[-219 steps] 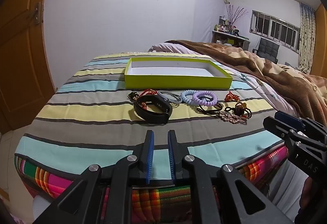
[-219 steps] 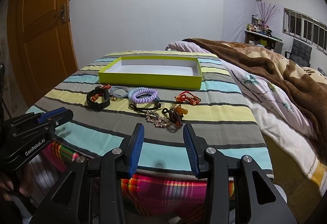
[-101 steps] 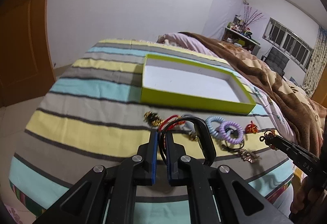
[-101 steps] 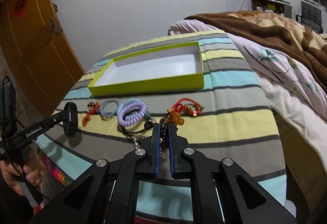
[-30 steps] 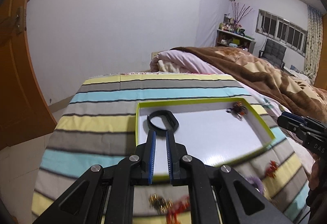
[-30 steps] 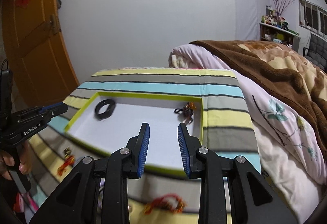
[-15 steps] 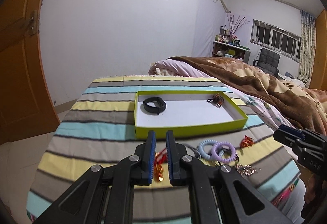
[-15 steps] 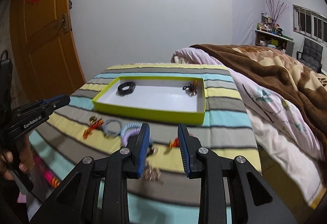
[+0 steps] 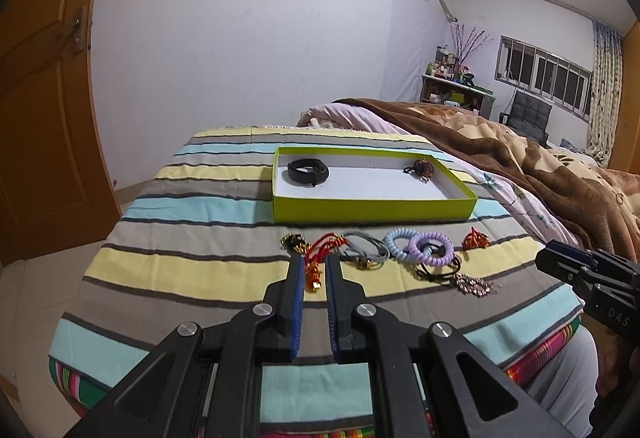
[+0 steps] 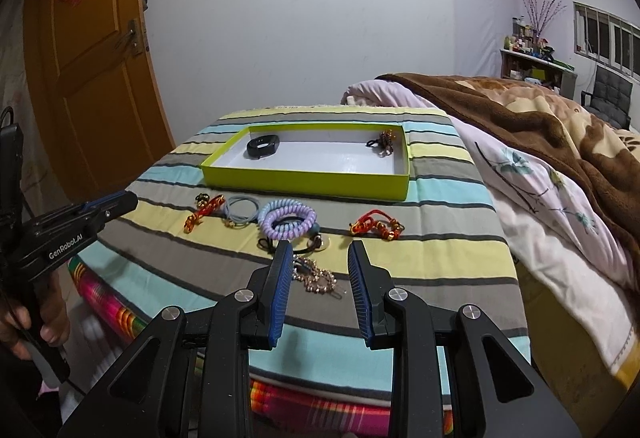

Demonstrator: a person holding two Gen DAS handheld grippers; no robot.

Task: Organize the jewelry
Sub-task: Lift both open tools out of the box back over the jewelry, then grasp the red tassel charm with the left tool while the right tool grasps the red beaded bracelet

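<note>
A lime-green tray [image 9: 372, 207] [image 10: 304, 180] sits on the striped cloth. In it lie a black band [image 9: 308, 172] [image 10: 262, 146] at the left and a beaded charm [image 9: 422, 169] [image 10: 383, 140] at the right. In front of it lie a red knotted cord [image 9: 322, 252] [image 10: 202, 212], grey hair ties [image 9: 366, 248] [image 10: 240, 210], blue and purple coil ties [image 9: 432, 248] [image 10: 286, 224], a red-gold charm [image 9: 475, 240] [image 10: 376, 225] and a rhinestone piece [image 9: 472, 284] [image 10: 316, 280]. My left gripper [image 9: 313, 266] is slightly open, over the red cord. My right gripper [image 10: 319, 258] is open above the rhinestone piece.
A bed with a brown blanket [image 9: 540, 166] [image 10: 540, 134] lies to the right. An orange door [image 9: 36, 110] [image 10: 92, 70] stands at the left. The cloth's front edge [image 9: 280, 370] hangs over a bright plaid layer.
Both grippers have drawn back from the tray toward the front edge. The black band and beaded charm stay in the tray. The right gripper's jaws stand wider apart.
</note>
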